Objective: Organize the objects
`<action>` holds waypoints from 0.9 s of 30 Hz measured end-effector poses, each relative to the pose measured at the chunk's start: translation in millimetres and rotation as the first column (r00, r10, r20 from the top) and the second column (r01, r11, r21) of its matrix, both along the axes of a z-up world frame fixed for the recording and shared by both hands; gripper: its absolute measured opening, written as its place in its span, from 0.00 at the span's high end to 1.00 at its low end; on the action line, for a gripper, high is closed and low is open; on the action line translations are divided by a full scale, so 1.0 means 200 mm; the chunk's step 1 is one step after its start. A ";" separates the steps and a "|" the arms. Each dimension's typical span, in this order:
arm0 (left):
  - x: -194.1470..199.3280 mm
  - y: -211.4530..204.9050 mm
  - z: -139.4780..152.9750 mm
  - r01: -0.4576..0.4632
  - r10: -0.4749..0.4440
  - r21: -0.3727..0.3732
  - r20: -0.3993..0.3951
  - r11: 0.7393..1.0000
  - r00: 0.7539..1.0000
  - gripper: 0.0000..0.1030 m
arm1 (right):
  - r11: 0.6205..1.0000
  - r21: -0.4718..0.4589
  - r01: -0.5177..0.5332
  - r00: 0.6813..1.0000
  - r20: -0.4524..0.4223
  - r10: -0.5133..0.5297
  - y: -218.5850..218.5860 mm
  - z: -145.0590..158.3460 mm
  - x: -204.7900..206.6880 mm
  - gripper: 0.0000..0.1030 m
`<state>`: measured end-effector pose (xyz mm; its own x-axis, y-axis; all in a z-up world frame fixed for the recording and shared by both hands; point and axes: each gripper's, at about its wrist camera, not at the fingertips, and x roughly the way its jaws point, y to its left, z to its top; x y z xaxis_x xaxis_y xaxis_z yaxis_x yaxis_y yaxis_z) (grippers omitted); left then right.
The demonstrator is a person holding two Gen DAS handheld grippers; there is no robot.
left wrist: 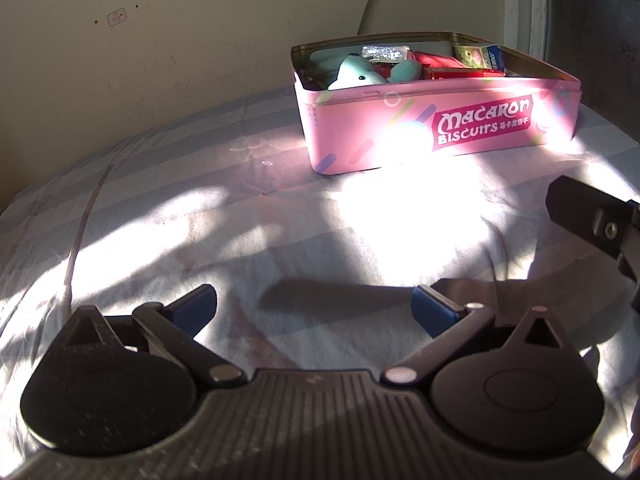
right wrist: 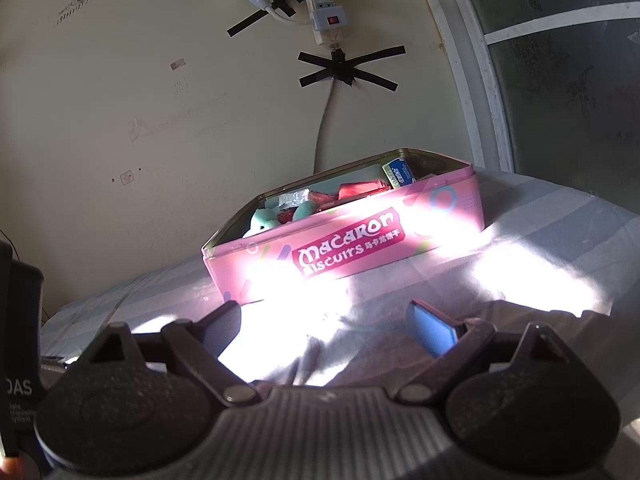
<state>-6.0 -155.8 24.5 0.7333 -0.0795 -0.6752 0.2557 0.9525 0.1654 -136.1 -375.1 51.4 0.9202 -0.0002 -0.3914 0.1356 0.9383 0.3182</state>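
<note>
Sunlit bedsheet (left wrist: 168, 216) w/ pink tin (left wrist: 436, 128); L gripper (left wrist: 316, 308) & R gripper (right wrist: 324, 326) fingers wide apart, holding nothing.

Both wrist views look forward, low over the bedsheet (left wrist: 280, 216); both share the pink tin (left wrist: 400, 128), nearer in the left view.

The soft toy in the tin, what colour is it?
Mint green soft toy, clearest in the left wrist view.

Both grippers share one build. The left gripper (left wrist: 314, 310) has a ribbed black body, two round black housings topped by triangular cut-outs, silver rivets on its black link arms, and blue finger pads (left wrist: 434, 312). The right gripper (right wrist: 322, 326) matches.
</note>
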 end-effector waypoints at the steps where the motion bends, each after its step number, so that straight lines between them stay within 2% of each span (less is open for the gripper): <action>1: 0.00 0.00 0.00 0.000 0.000 0.000 0.000 1.000 1.000 0.00 | 1.000 0.000 0.000 1.000 0.000 0.000 0.00 0.00 0.00 0.10; 27: 0.02 0.03 -0.02 0.005 -0.005 -0.015 -0.021 1.000 1.000 0.00 | 1.000 0.003 -0.002 1.000 -0.008 0.002 0.00 -0.03 0.01 0.10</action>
